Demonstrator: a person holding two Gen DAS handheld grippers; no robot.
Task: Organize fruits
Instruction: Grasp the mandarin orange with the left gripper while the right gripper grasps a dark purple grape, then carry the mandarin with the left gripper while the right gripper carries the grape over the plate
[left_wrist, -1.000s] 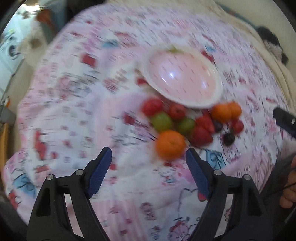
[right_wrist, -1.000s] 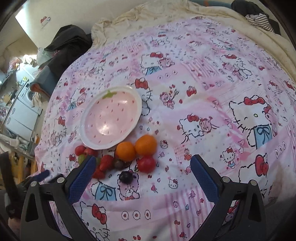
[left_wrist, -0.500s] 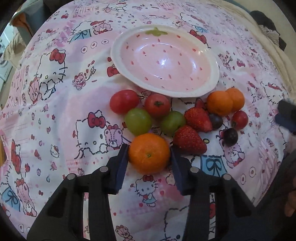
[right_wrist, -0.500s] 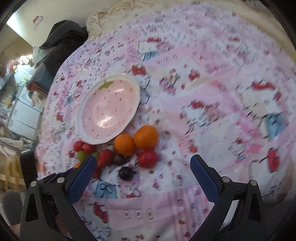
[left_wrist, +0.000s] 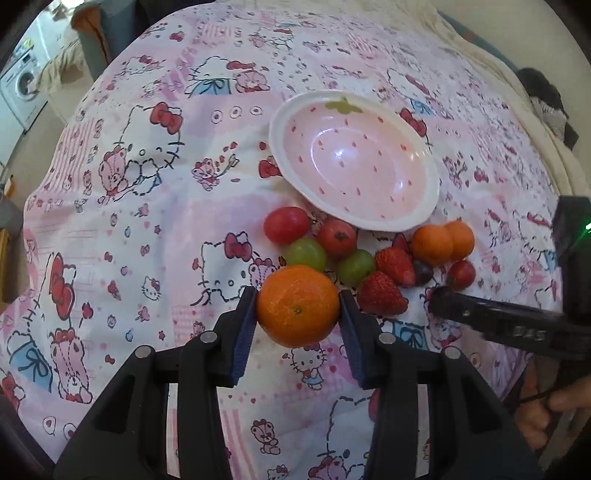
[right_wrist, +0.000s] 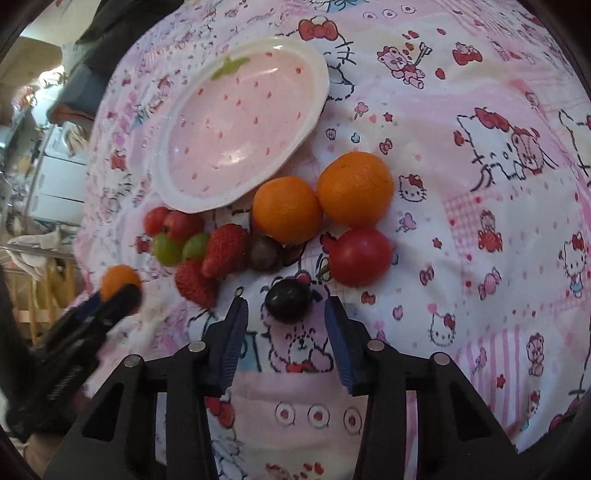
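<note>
On my right gripper (left_wrist: 439, 295), reaching in from three o'clock in my left wrist view, I make out raised letters on the black finger, roughly "DAS", too blurred to be sure. I can read nothing else anywhere.

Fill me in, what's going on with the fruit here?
A person with a handheld gripper in each hand is sorting fruit on a cartoon-print sheet. The left gripper is clamped on a mandarin. The right gripper has just been closing around a dark grape, with gaps on both sides, so no grip yet. The strawberry-print bowl holds nothing; the other fruits lie beside it.
</note>
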